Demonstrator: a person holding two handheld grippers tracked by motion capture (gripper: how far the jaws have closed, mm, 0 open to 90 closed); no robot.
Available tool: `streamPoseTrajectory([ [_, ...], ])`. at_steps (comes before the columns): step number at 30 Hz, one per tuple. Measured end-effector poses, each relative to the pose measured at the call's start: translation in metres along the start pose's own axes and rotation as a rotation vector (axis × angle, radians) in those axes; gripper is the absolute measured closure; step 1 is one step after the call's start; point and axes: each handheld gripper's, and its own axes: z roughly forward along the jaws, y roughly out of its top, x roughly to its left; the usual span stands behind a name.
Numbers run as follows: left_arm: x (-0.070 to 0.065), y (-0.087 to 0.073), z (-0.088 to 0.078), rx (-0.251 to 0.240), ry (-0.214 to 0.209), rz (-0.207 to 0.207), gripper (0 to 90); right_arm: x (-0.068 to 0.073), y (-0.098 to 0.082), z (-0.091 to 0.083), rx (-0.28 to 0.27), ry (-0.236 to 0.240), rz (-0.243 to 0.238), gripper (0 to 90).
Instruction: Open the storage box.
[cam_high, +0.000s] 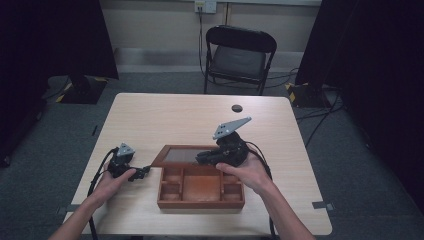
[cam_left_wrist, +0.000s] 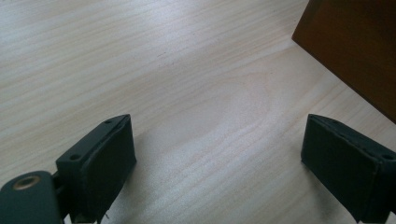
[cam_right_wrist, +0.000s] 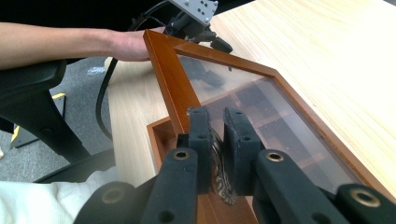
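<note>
A brown wooden box (cam_high: 200, 200) with several compartments sits near the table's front edge. Its glass-paned lid (cam_high: 182, 156) is raised and tilts back. My right gripper (cam_high: 202, 159) is at the lid's free edge. In the right gripper view its jaws (cam_right_wrist: 218, 116) are shut on a small metal clasp (cam_right_wrist: 220, 184) on the lid frame (cam_right_wrist: 166, 79). My left gripper (cam_high: 144, 171) rests on the table just left of the box, open. In the left gripper view the pads (cam_left_wrist: 109, 149) stand wide apart over bare wood, with the box corner (cam_left_wrist: 355, 46) at the upper right.
A small black round object (cam_high: 236, 108) lies at the table's far side. A black folding chair (cam_high: 240, 55) stands behind the table (cam_high: 165, 115). Cables trail from both grippers over the front edge. Dark curtains hang at both sides.
</note>
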Motion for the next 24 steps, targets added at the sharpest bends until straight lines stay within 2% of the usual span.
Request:
streamPoseTrajectory([
  [24, 0.0001, 0.0, -0.0001, 0.003, 0.001, 0.002, 9.1, -0.0087, 0.0094, -0.0047, -0.027, -0.006, 0.013, 82.6],
])
